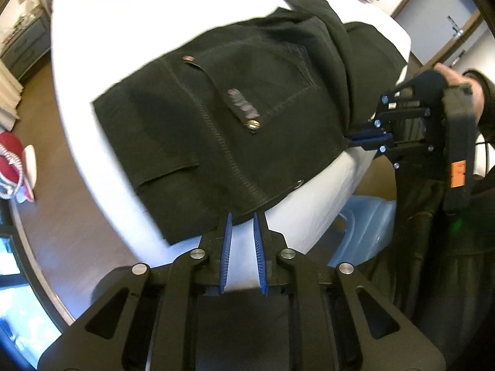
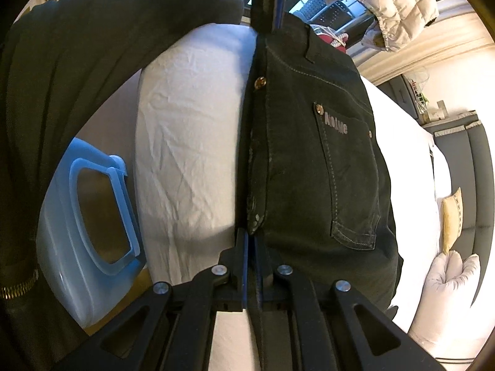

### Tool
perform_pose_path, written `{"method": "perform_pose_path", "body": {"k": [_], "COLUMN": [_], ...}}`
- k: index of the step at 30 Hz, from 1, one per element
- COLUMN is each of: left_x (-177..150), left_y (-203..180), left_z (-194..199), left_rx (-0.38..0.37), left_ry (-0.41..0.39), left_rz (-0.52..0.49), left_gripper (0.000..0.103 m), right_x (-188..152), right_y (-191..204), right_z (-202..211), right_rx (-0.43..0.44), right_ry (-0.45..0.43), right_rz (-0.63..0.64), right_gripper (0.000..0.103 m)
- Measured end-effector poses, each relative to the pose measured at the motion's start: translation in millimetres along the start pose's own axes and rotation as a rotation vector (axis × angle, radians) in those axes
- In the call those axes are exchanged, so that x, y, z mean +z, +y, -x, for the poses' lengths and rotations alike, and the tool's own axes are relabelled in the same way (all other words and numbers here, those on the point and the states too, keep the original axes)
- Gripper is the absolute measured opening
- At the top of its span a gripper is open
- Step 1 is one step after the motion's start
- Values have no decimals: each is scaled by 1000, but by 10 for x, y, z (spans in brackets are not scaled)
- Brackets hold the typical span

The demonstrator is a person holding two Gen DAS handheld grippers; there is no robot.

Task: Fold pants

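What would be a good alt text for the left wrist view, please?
Black pants lie folded on a white bed, waistband at the near edge. The left gripper, slightly open, holds nothing; the right gripper pinches the waistband.

Left gripper (image 1: 243, 216): pointed steeply down, blue pads parted with a clear gap, nothing pinched between them. Right gripper (image 2: 251, 238): also angled down, pads pressed together on dark fabric. Person's hand (image 1: 458, 92) wraps its handle.
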State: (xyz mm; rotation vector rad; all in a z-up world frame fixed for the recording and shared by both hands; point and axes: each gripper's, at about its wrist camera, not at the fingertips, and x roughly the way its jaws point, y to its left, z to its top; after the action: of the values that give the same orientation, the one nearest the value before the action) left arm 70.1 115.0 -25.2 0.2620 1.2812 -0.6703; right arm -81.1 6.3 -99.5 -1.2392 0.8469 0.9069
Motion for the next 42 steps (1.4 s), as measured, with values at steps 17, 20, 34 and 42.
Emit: {"method": "perform_pose_path", "body": {"k": [17, 20, 34, 42], "left_x": [692, 694, 1045, 1064], "left_y": [-325, -329, -451, -432], "left_z": [-809, -733, -1002, -1029], "left_rx": [-80, -74, -161, -165], "left_ry": [-76, -77, -120, -108], "left_rz": [162, 177, 289, 311], "left_gripper": [14, 14, 14, 14], "right_x": [-75, -242, -2313, -2666], "right_y": [-1, -113, -2418, -3378], "right_z": [58, 211, 336, -717], "right_rx": [87, 127, 3, -60], "right_ry": [-66, -129, -242, 37], "right_rz": [-279, -434, -1545, -1759], "right_gripper": [63, 61, 67, 69]}}
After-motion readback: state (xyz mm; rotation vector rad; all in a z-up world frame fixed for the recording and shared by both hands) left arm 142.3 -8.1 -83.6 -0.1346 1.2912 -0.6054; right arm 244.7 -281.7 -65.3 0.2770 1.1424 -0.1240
